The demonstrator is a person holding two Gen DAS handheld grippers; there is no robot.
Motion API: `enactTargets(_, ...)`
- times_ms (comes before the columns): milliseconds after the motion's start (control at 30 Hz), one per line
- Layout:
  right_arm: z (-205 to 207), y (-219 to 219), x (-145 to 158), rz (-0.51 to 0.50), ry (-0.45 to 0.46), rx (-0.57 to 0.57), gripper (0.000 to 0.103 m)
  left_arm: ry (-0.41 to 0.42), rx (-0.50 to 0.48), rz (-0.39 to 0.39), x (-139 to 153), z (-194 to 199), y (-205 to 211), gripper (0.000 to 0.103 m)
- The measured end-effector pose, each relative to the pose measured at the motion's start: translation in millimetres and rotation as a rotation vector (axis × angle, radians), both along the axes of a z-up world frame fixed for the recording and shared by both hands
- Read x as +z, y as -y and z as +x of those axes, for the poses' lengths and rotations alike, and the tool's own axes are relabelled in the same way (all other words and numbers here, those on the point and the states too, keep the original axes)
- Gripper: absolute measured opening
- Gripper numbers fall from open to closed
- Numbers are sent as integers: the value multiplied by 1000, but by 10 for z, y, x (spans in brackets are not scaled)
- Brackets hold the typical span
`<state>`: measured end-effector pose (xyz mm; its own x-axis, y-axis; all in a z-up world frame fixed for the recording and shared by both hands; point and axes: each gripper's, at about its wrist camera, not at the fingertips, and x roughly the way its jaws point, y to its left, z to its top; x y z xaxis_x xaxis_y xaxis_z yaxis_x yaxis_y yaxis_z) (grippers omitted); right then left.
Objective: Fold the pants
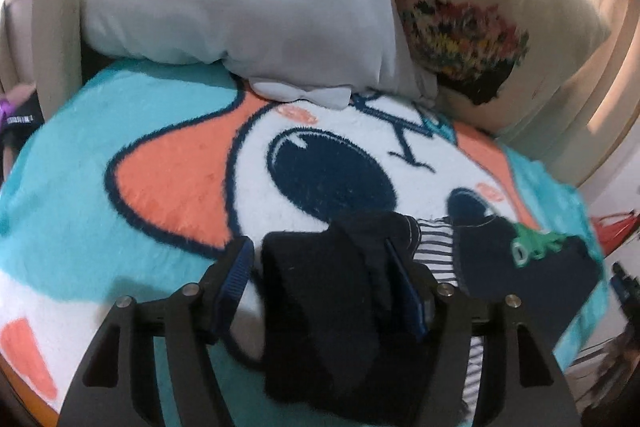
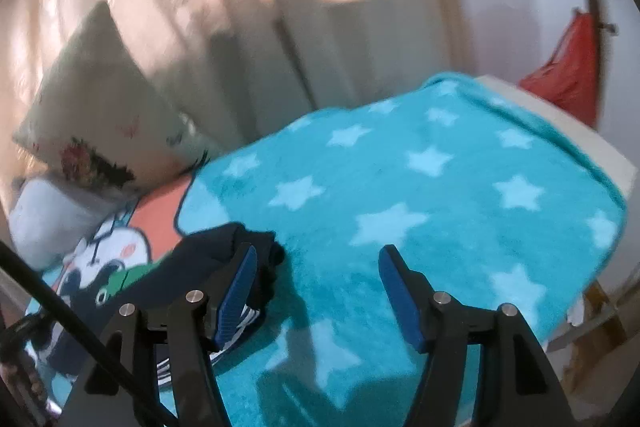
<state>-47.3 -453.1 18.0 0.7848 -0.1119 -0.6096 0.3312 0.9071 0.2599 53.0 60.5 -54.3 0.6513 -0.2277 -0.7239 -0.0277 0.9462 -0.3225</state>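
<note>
Judging the fold half done, we see pants (image 1: 320, 307) bunched between the spread left gripper (image 1: 320, 259); right gripper (image 2: 318, 259) gapes empty, next flattening them.

Navy pants (image 1: 492, 259) with striped lining; turquoise star-patterned blanket (image 2: 440, 187).

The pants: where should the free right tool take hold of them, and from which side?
Probably the bunched dark edge of the pants, just ahead of the left finger of the open right tool. That edge stands raised off the blanket, so come from the starry side, lower one finger beneath it, then close.
</note>
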Motion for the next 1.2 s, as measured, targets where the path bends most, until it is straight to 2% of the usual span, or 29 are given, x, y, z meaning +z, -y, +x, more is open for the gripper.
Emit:
enactTargets(100, -169, -120, 129, -14, 63, -54, 72, 11, 38, -46, 131, -170, -148, 66)
enactTargets(200, -216, -340, 225, -9, 105, -50, 74, 51, 94, -31, 293, -414, -294, 69)
enactTargets(300, -160, -683, 309, -25, 127, 1, 74, 88, 142, 5, 399, -612, -436, 71)
enactTargets(400, -21, -1144, 347, -57, 125, 110, 74, 101, 179, 47, 460, -728, -571, 71)
enactTargets(533, 139, -1674, 298, -75, 108, 227, 75, 127, 233, 85, 522, -896, -768, 71)
enactTargets(700, 264, -2181, 208, -63, 91, 327, 76, 139, 256, 114, 557, -1036, -921, 73)
enactTargets(1000, 170, -2475, 137, -68, 77, 348, 79, 161, 224, 110, 595, -1210, -951, 73)
enactTargets(1200, -34, -2508, 221, -98, 87, 328, 80, 173, 185, 12, 596, -1363, -926, 73)
